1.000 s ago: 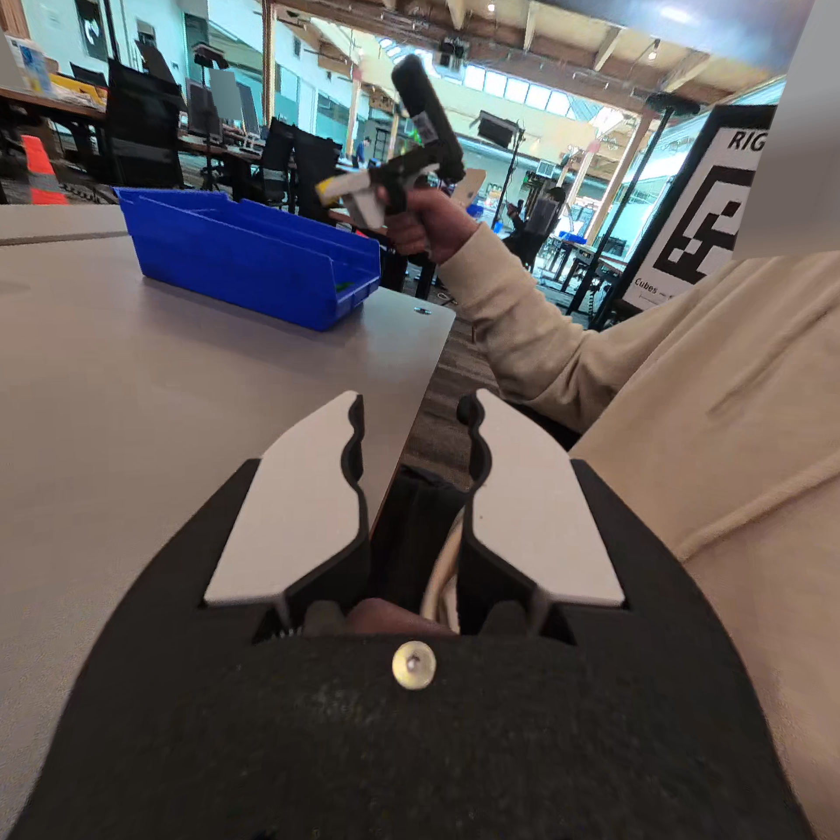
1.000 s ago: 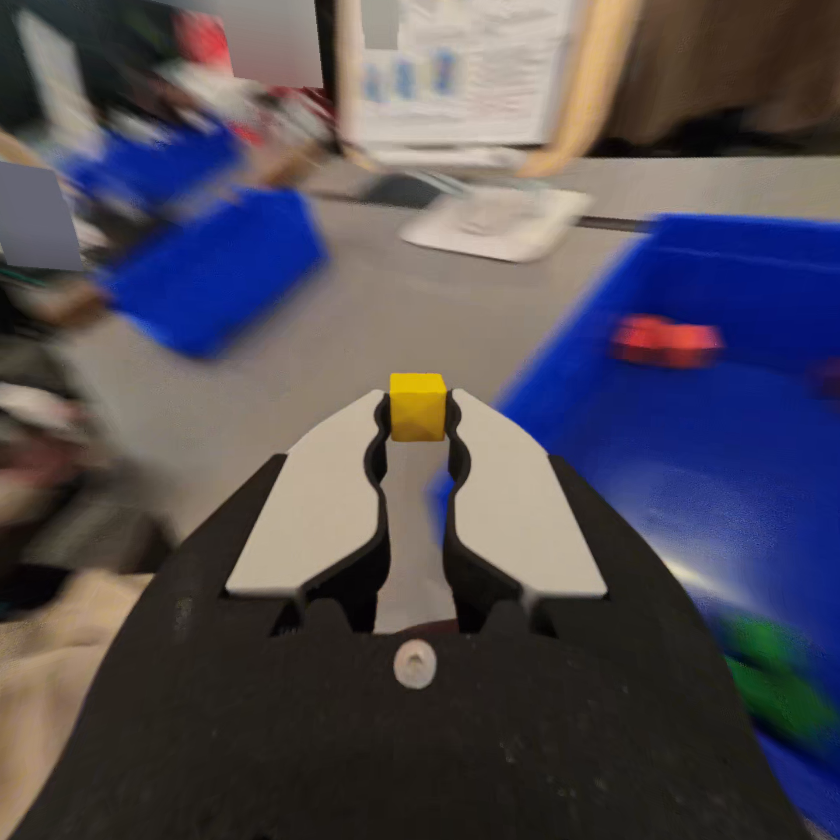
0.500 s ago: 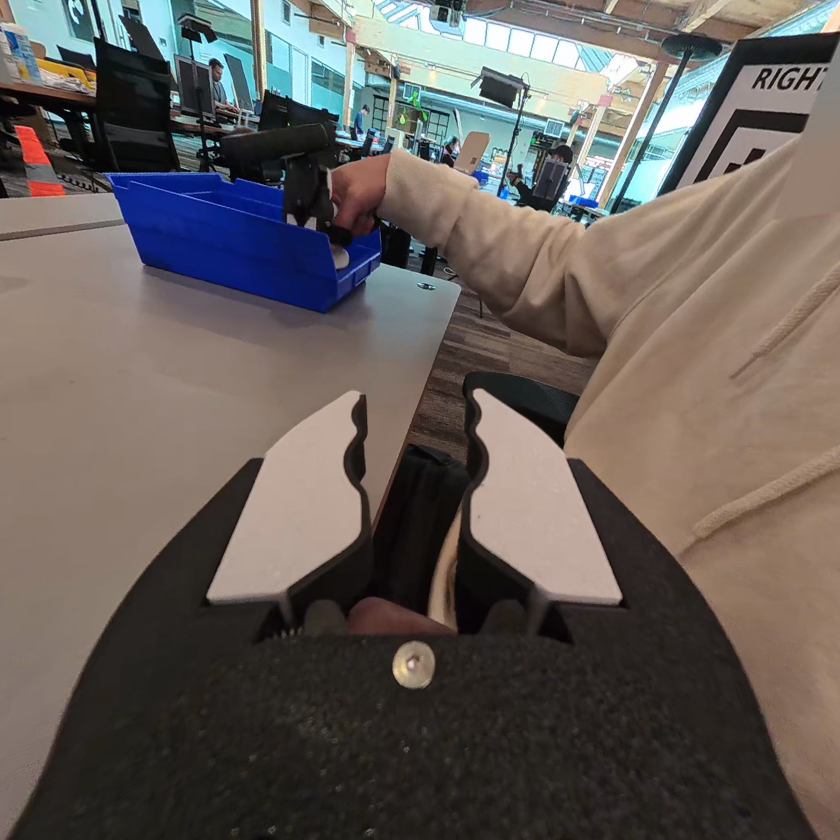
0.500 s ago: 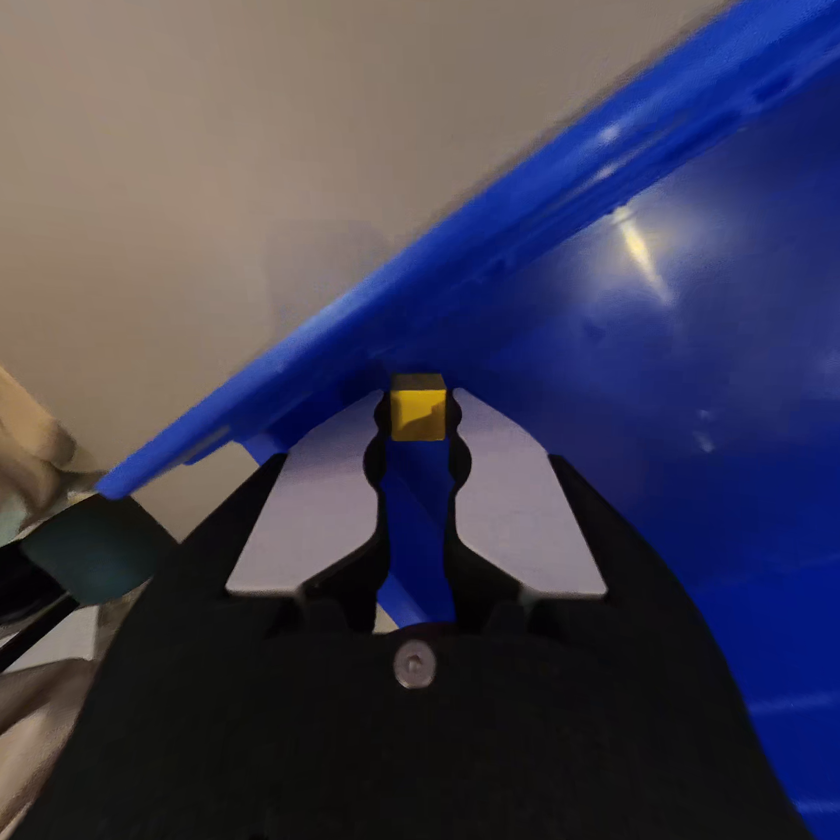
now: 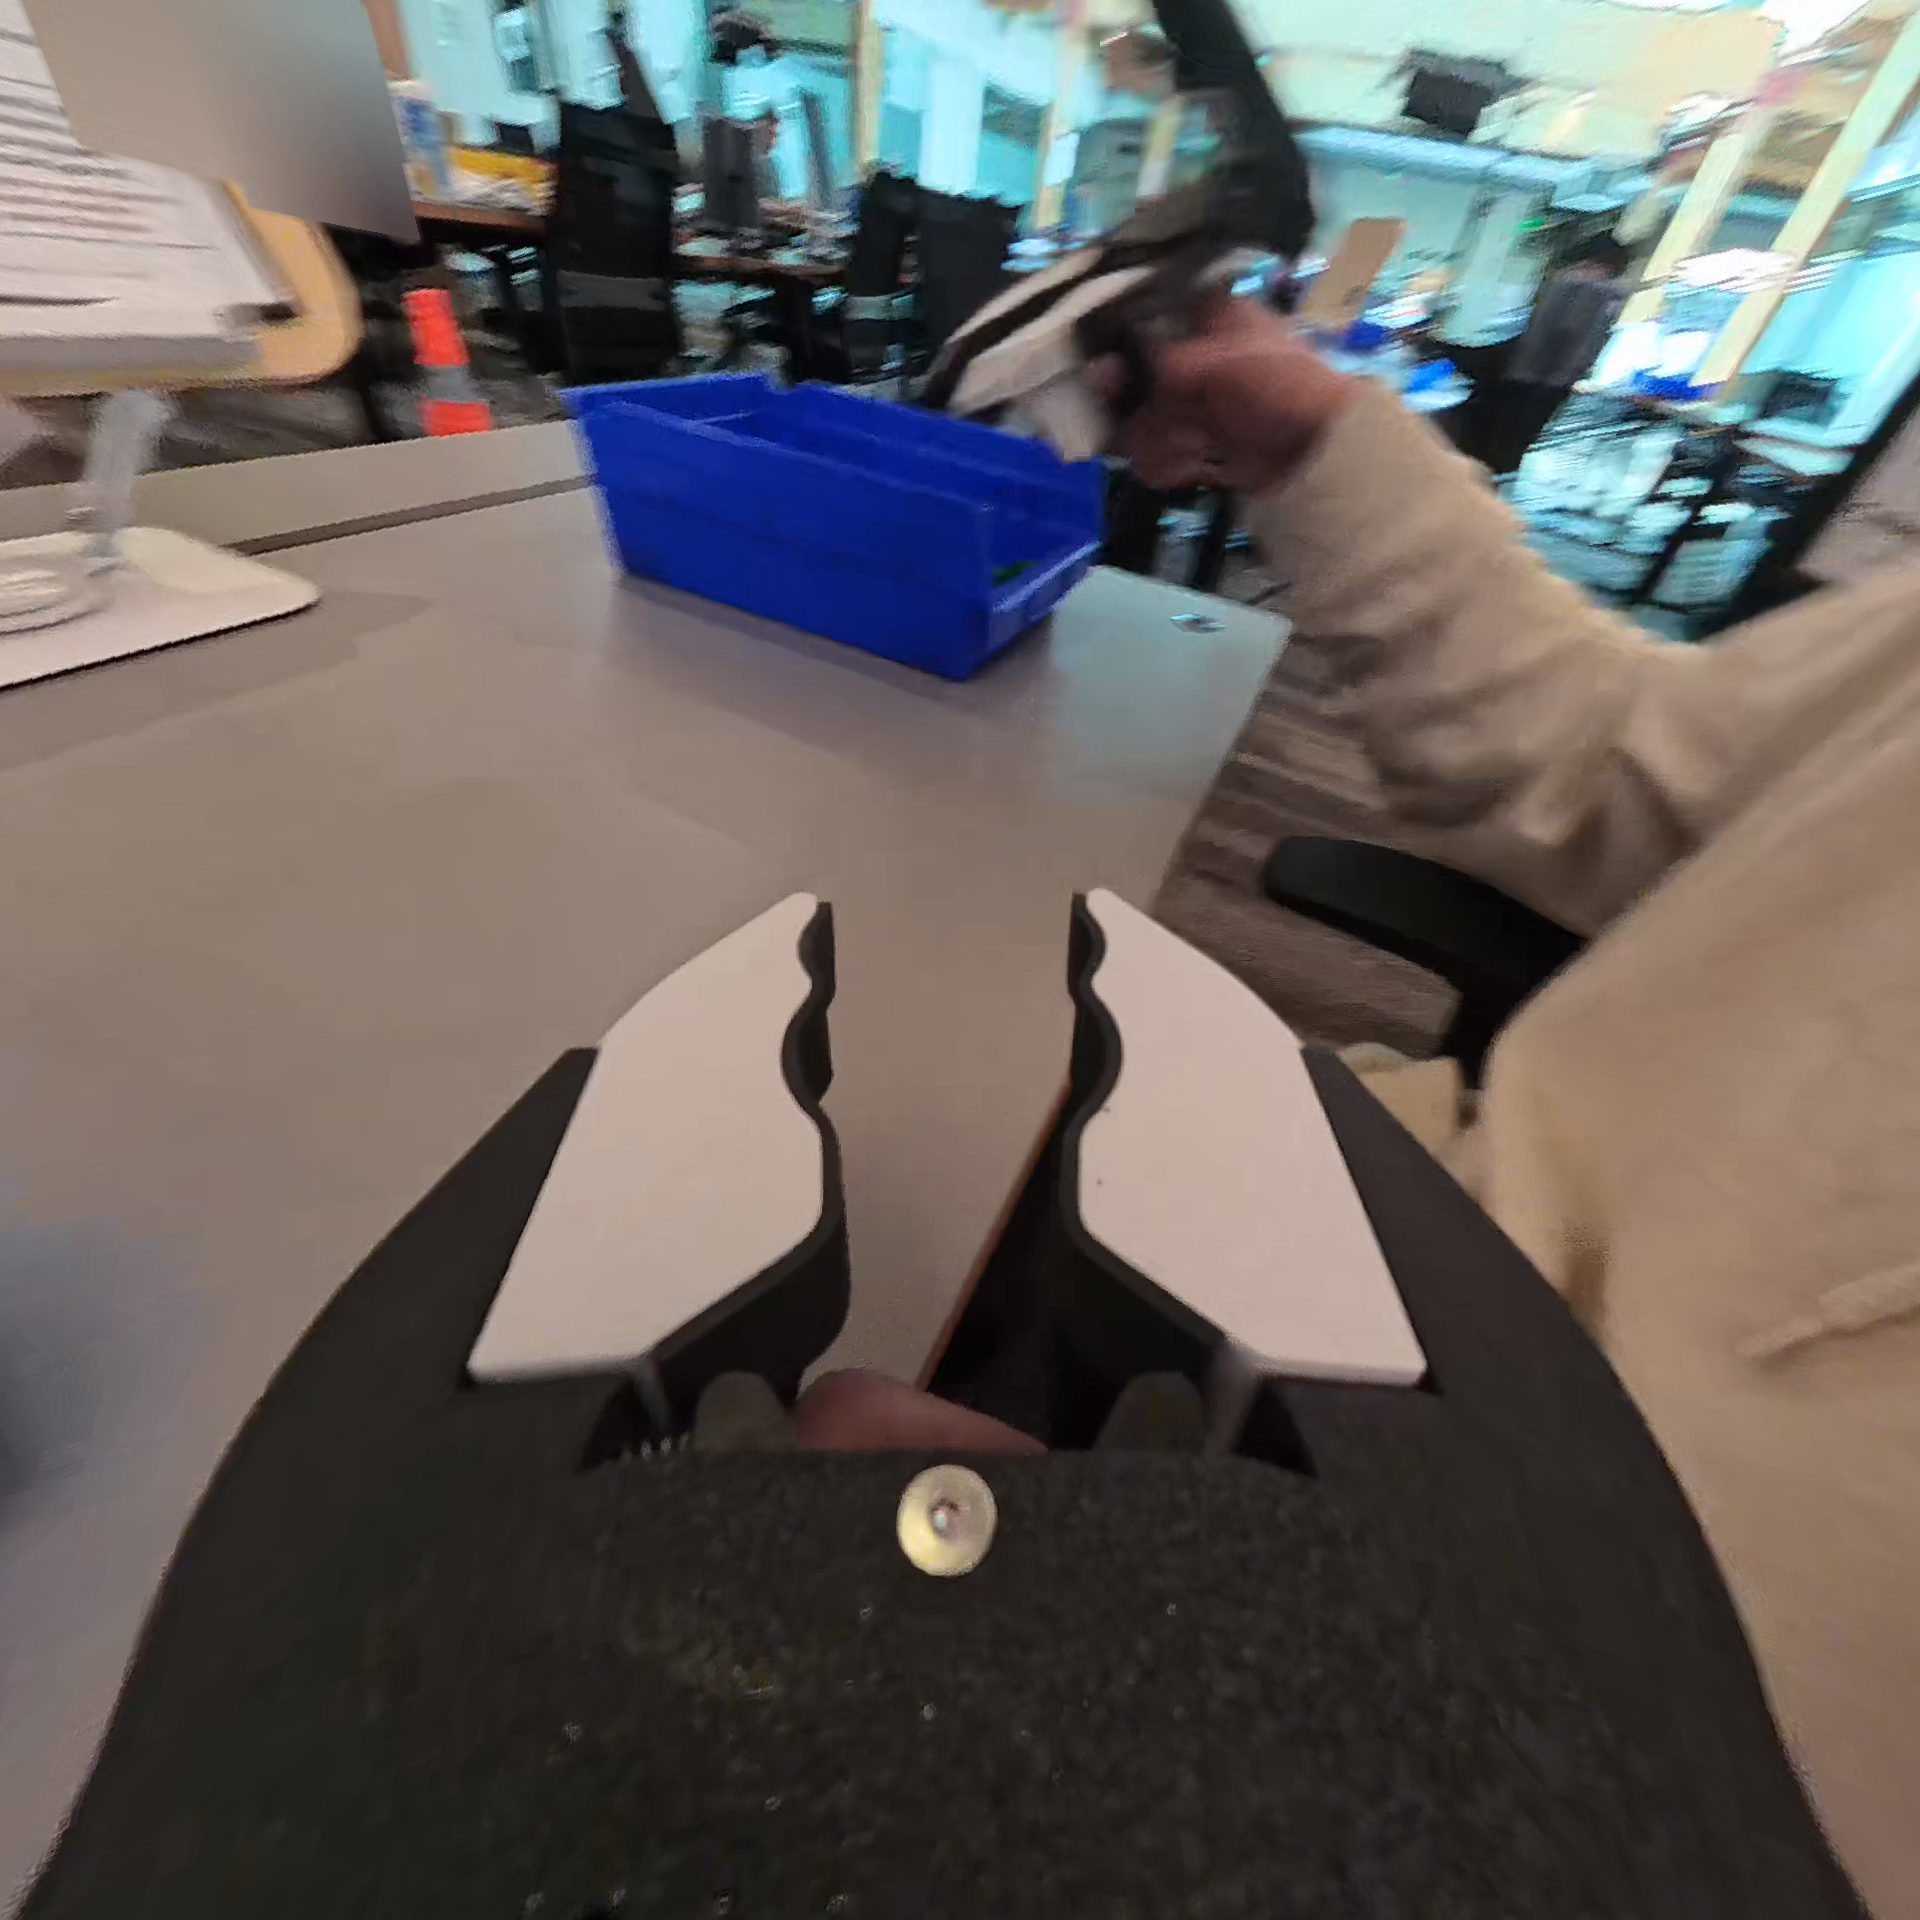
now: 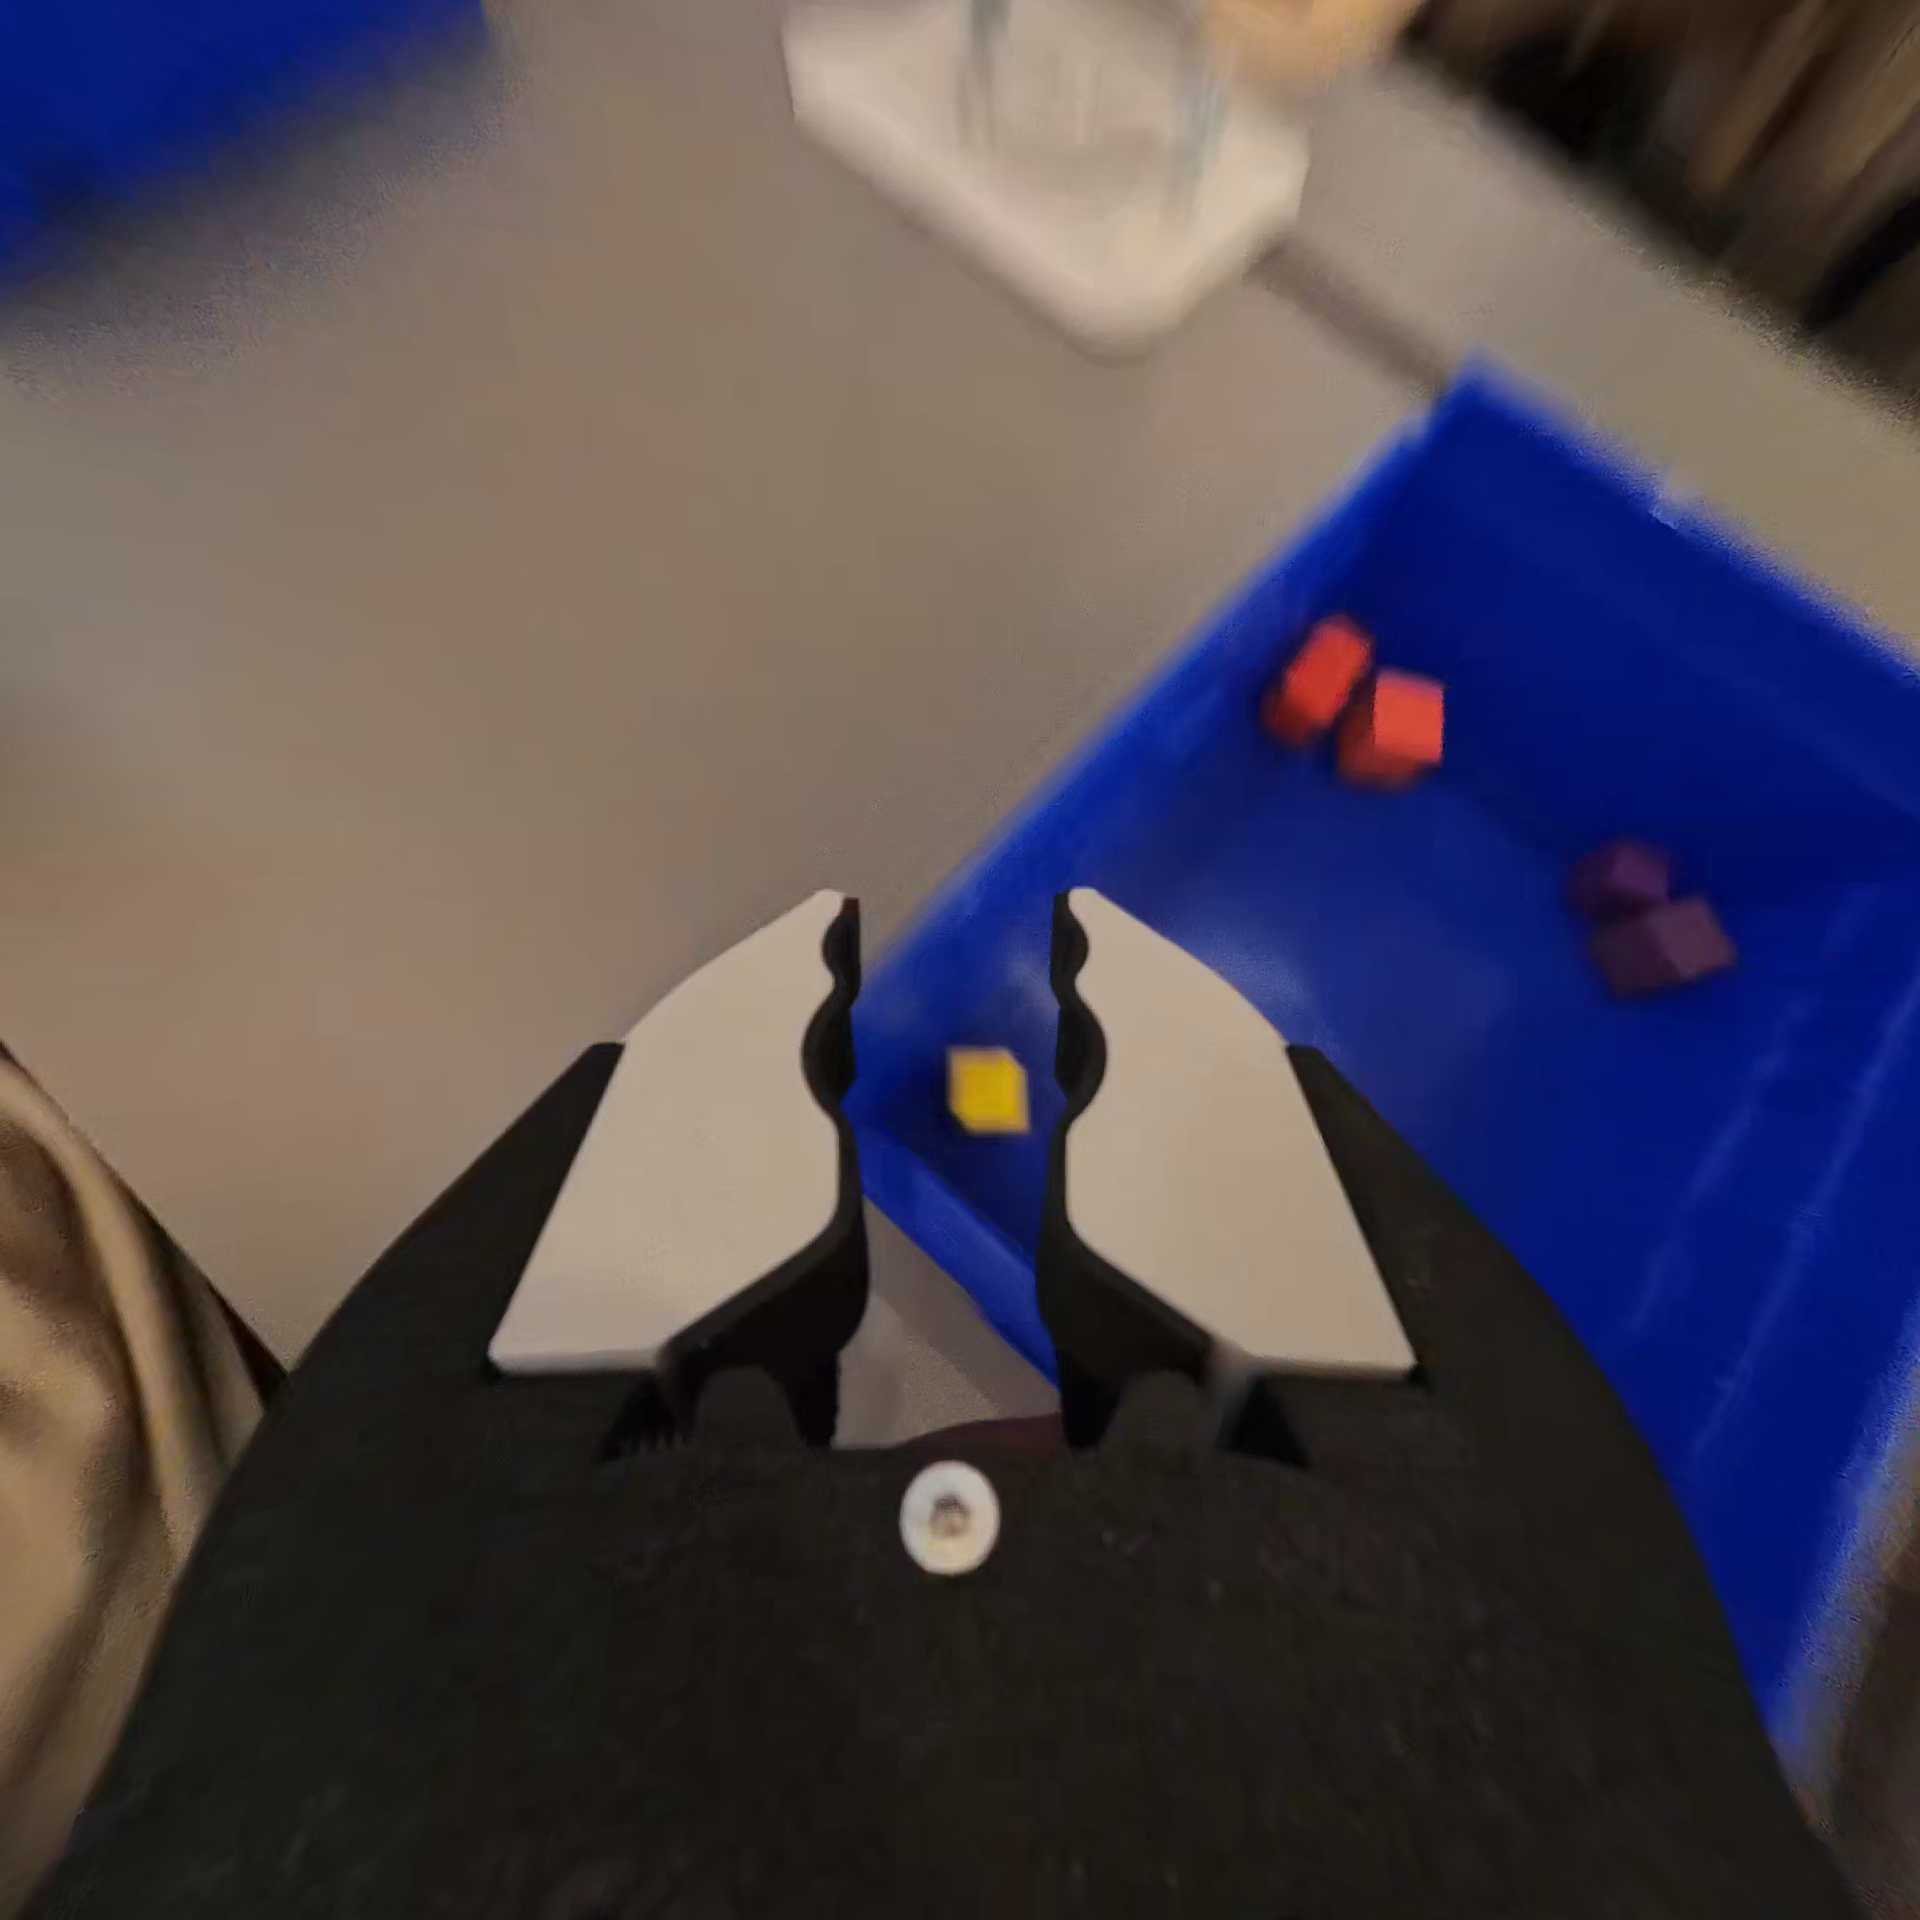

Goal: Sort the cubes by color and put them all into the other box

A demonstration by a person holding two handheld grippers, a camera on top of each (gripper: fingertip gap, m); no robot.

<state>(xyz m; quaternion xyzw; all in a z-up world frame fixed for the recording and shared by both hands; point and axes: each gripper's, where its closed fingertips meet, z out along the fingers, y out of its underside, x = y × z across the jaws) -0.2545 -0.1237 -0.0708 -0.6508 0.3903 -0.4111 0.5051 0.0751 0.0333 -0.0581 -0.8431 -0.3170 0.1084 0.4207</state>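
My right gripper (image 6: 956, 914) is open and empty, raised above the near corner of a blue box (image 6: 1351, 582). A yellow cube (image 6: 985, 1089) lies on the box floor in that corner, seen between my fingers. Two red cubes (image 6: 1361, 707) sit farther in, and two purple cubes (image 6: 1647, 920) to their right. My left gripper (image 5: 951, 925) is open and empty, low over the grey table (image 5: 416, 883) near its right edge. From there the blue box (image 5: 831, 509) stands far ahead, with the right gripper (image 5: 1049, 322) blurred above it in a hand.
A white stand base (image 5: 135, 603) holding papers sits at the table's far left; it also shows blurred in the right wrist view (image 6: 1049, 166). Another blue shape (image 6: 197, 114) is blurred at top left there. A cream sleeve (image 5: 1507, 665) crosses the right side. Spacing between my two grippers at the tips: around 35 cm.
My right gripper has opened and let go of the yellow cube, which now lies in the box corner, and has lifted up and back. My left gripper has swung left.
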